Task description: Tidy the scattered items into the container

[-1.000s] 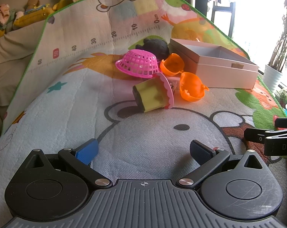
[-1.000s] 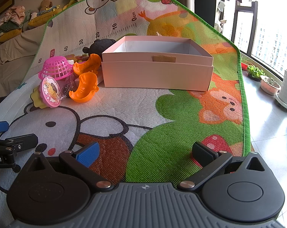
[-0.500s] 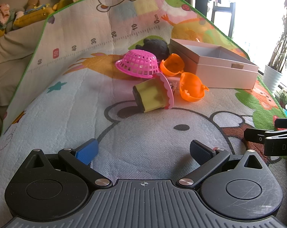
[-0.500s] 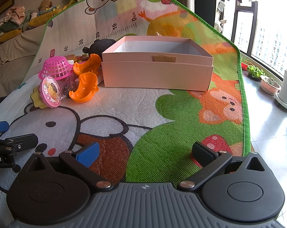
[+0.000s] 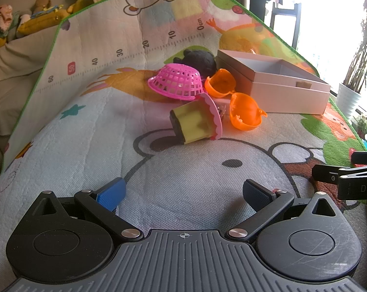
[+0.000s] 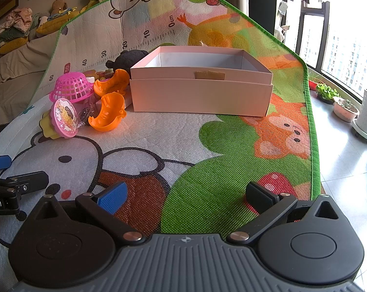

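A pale pink open box (image 6: 200, 92) (image 5: 275, 85) stands on the play mat. Left of it lies a heap of toys: an upturned pink basket (image 5: 176, 84) (image 6: 71, 88), two orange shell halves (image 5: 246, 114) (image 5: 218, 82) (image 6: 109, 112), a yellow cup with a pink lid (image 5: 195, 121) (image 6: 63, 118) on its side, and a black plush (image 5: 198, 59) (image 6: 127, 59) behind them. My left gripper (image 5: 183, 192) is open, low over the mat, well short of the heap. My right gripper (image 6: 186, 194) is open too, in front of the box, holding nothing.
The cartoon play mat (image 5: 159, 175) runs up against a sofa with plush toys (image 6: 20, 24) at the back. Tiled floor, potted plants (image 6: 346, 107) and a window lie to the right. Each gripper shows at the edge of the other's view.
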{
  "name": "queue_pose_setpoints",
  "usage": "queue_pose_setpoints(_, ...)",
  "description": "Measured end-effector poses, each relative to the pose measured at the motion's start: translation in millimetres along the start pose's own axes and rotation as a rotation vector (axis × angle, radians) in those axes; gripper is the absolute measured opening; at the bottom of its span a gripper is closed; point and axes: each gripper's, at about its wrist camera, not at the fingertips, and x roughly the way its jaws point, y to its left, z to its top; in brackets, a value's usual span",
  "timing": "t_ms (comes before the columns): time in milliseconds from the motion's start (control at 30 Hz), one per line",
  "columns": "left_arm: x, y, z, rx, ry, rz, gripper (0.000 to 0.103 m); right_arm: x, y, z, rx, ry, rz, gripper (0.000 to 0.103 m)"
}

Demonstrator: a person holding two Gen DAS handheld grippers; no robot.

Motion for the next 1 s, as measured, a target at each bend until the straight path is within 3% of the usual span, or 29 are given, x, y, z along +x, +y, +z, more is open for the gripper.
queue_pose_setpoints(867,2.8,-9.1,8.4,0.063,0.046,0.006,0.103,-4.0,-4.4,2.5,-0.031,0.064,0.029,0.103)
queue_pose_setpoints(1000,3.3,-9.1,12.1,0.073,0.049,-0.035,0.103,-3.8,-4.0,2.0,-0.032,0.06,0.027,0.103)
